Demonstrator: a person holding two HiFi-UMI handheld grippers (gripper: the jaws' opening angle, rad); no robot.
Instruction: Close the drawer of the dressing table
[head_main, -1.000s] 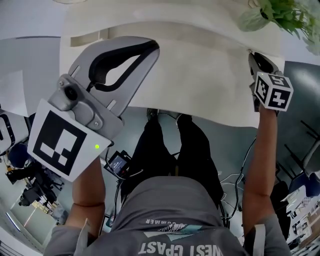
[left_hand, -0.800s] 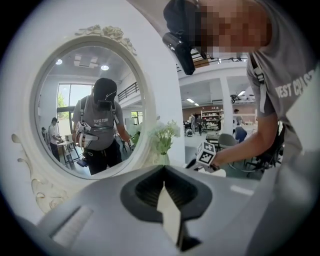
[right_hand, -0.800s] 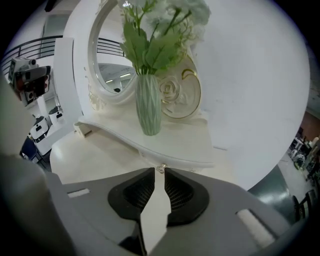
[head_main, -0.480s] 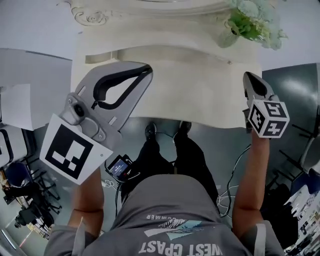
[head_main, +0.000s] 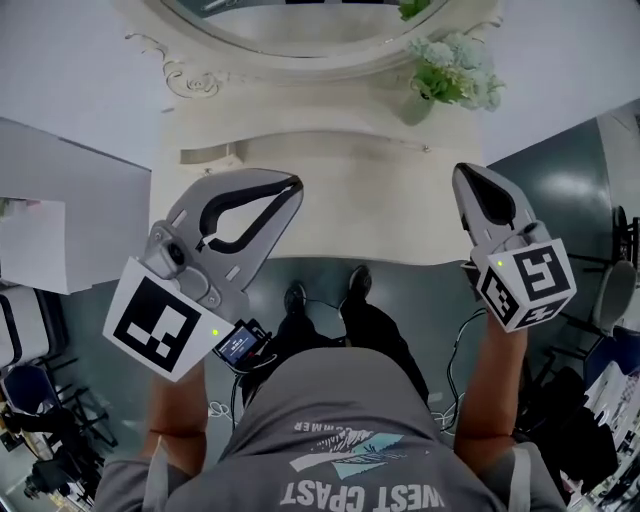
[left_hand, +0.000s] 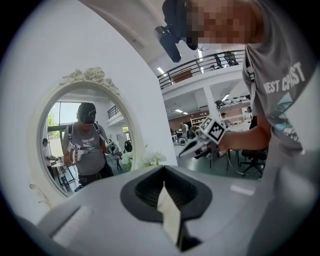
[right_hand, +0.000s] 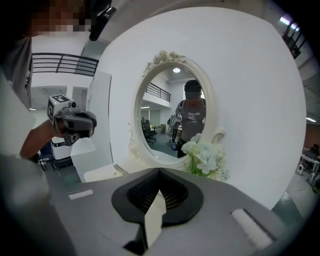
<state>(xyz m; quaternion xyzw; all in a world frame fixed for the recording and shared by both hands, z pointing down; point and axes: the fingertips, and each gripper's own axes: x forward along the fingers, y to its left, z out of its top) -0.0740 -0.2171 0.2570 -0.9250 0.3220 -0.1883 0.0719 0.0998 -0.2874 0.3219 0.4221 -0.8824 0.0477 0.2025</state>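
Left gripper (head_main: 288, 187) and right gripper (head_main: 466, 174) both had jaws together, empty, held clear above dressing table (head_main: 380, 215); no drawer stuck out, probably nothing left to push

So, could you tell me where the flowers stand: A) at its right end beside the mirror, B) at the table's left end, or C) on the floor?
A: the head view shows the flowers on the dressing table by the mirror, ahead of the right gripper.
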